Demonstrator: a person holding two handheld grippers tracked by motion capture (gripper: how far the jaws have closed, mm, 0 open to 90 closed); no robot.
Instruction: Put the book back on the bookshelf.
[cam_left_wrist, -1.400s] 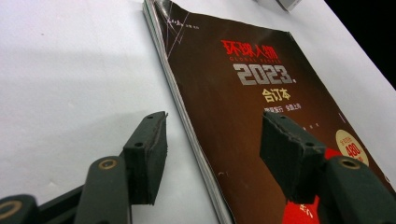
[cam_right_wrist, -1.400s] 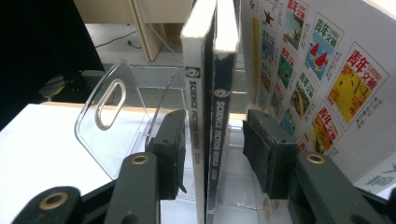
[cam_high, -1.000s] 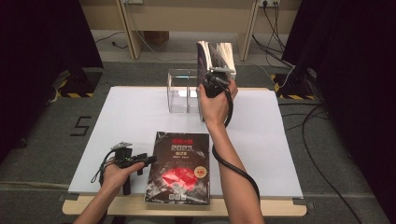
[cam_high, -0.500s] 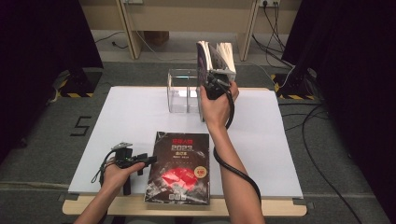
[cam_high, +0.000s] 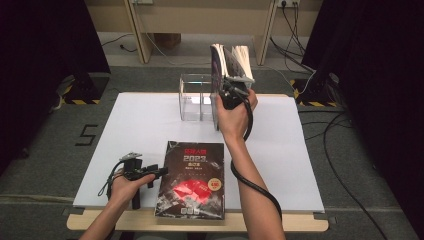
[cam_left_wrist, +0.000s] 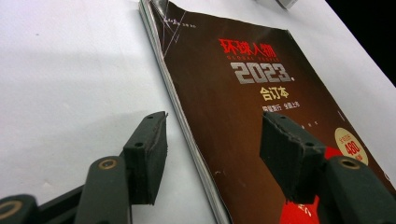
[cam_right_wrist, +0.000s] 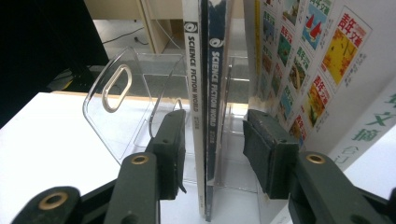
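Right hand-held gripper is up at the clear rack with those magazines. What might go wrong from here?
1. The right hand-held gripper has open jaws around two Science Fiction World magazines, pads not pressing. They stand upright on their edges and may tip or slide.
2. More magazines lean at the right; they could fall over.
3. The clear rack looks light; a nudge might shift it on the table.

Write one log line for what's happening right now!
right hand-held gripper: open around upright magazines | clear rack | left hand-held gripper: open astride flat book's edge
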